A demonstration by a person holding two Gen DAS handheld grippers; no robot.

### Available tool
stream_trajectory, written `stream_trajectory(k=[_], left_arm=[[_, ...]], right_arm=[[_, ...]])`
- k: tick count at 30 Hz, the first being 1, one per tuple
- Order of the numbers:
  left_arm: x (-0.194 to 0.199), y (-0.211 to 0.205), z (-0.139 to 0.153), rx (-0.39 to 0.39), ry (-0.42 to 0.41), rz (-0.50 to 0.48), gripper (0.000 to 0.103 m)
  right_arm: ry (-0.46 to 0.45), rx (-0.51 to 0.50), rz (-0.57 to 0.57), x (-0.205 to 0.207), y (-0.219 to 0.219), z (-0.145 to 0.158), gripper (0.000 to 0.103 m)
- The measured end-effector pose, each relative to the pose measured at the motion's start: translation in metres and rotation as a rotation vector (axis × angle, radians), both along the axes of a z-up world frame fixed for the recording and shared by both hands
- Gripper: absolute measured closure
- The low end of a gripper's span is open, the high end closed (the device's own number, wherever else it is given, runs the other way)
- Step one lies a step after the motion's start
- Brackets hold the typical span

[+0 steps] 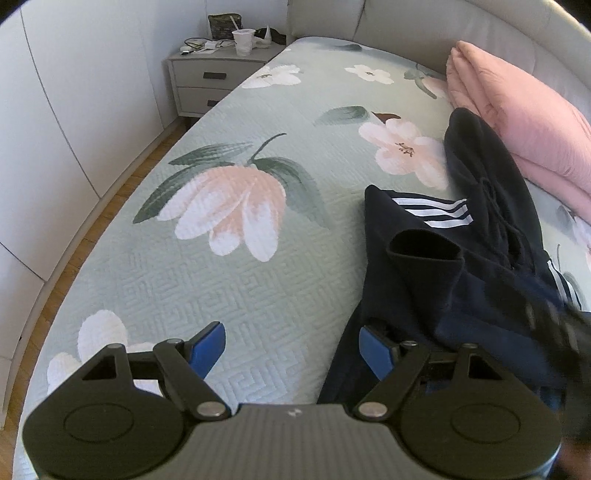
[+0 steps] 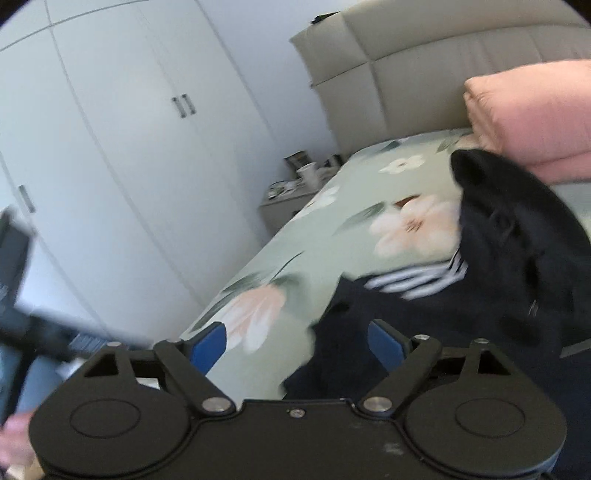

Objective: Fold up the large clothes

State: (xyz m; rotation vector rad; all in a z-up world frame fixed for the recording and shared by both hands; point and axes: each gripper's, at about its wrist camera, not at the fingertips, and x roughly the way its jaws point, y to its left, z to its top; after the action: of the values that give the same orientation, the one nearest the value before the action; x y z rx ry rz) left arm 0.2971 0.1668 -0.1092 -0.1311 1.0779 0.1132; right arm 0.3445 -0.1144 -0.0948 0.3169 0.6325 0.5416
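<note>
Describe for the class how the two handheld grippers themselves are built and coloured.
Left gripper: two blue pads on black linkage bars with silver pivot pins, round black discs either side, and a grey ribbed body. Right gripper: the same blue pads, black bars, silver pins and discs, but a black, slightly scuffed body. No cables or sleeves show.

Trousers [image 1: 461, 266] lie crumpled on the bed's [image 1: 258, 266] near right side, folded blanket [image 1: 517, 122] right behind them by the headboard [image 1: 424, 33], nightstand [image 1: 214, 74] far left beside the bed.
</note>
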Motion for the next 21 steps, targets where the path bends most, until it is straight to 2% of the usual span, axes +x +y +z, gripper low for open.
stream_trajectory(k=[4, 6, 7, 8, 9, 10, 11, 12, 15, 17, 19, 20, 21], left_arm=[[0.001, 0.001, -0.004, -0.026, 0.018, 0.01, 0.022], [0.003, 0.002, -0.007, -0.046, 0.023, 0.007, 0.022], [0.003, 0.002, -0.008, -0.042, 0.026, 0.007, 0.022], [0.004, 0.001, -0.01, -0.035, 0.028, 0.006, 0.022], [0.004, 0.002, -0.011, -0.029, 0.028, 0.008, 0.022], [0.004, 0.002, -0.011, -0.029, 0.027, 0.012, 0.022], [0.004, 0.004, -0.011, -0.038, 0.027, 0.016, 0.022], [0.004, 0.005, -0.011, -0.052, 0.028, 0.016, 0.022], [0.002, 0.01, -0.009, -0.1, 0.024, 0.027, 0.022], [0.001, 0.013, -0.006, -0.113, 0.017, 0.039, 0.022], [0.001, 0.016, -0.005, -0.115, 0.012, 0.048, 0.022], [0.001, 0.017, -0.005, -0.112, 0.01, 0.055, 0.022], [0.001, 0.018, -0.005, -0.108, 0.007, 0.062, 0.022]], right_arm=[[0.12, -0.029, -0.11, 0.058, 0.012, -0.019, 0.003], [0.187, -0.048, -0.121, 0.083, 0.025, -0.033, 0.004], [0.212, -0.066, -0.095, 0.091, 0.032, -0.038, 0.014], [0.265, -0.106, -0.057, 0.101, 0.041, -0.045, 0.032], [0.308, -0.154, -0.052, 0.105, 0.048, -0.05, 0.096], [0.321, -0.201, -0.073, 0.101, 0.05, -0.051, 0.093], [0.299, -0.231, -0.095, 0.096, 0.051, -0.046, 0.093], [0.244, -0.215, -0.112, 0.089, 0.049, -0.034, 0.093], [0.065, -0.018, -0.271, 0.06, 0.019, 0.016, 0.093], [-0.086, 0.095, -0.357, 0.043, 0.003, 0.047, 0.093], [-0.189, 0.119, -0.396, 0.033, 0.002, 0.063, 0.093], [-0.213, 0.096, -0.393, 0.032, 0.008, 0.065, 0.093], [-0.199, 0.075, -0.368, 0.036, 0.015, 0.06, 0.092]])
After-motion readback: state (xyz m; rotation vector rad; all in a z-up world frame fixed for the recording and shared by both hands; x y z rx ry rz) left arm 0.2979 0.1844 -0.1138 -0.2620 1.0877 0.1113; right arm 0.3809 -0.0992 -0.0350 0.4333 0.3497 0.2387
